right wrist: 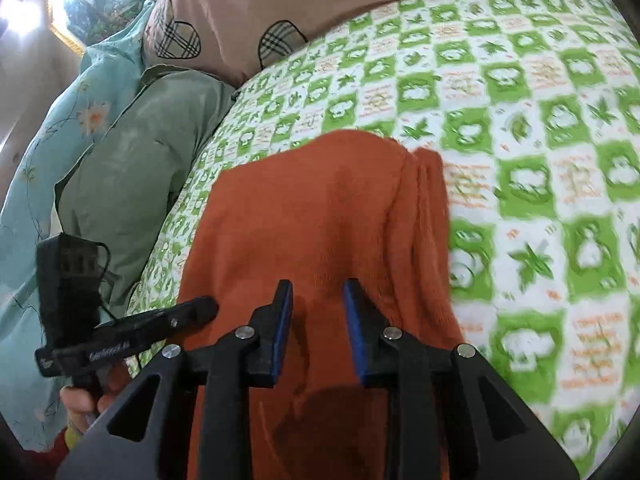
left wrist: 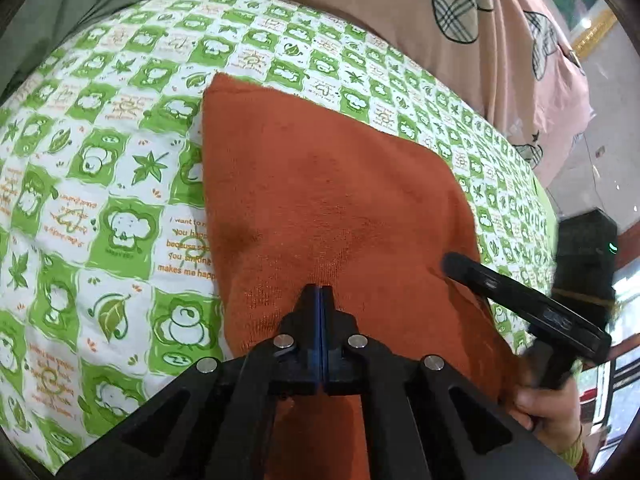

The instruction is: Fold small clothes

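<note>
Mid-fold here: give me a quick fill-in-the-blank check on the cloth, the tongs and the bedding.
1. The cloth being folded is ____ in colour.
2. The left tongs have their fingers pressed ____.
3. The right tongs, seen from their own camera, stand ____ above the cloth.
4. The sheet under the cloth is checked white and ____.

Missing words: orange; together; open; green

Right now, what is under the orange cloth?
The orange cloth lies on the green-and-white patterned sheet, which shows all around it. Anything else beneath the cloth is covered.
</note>
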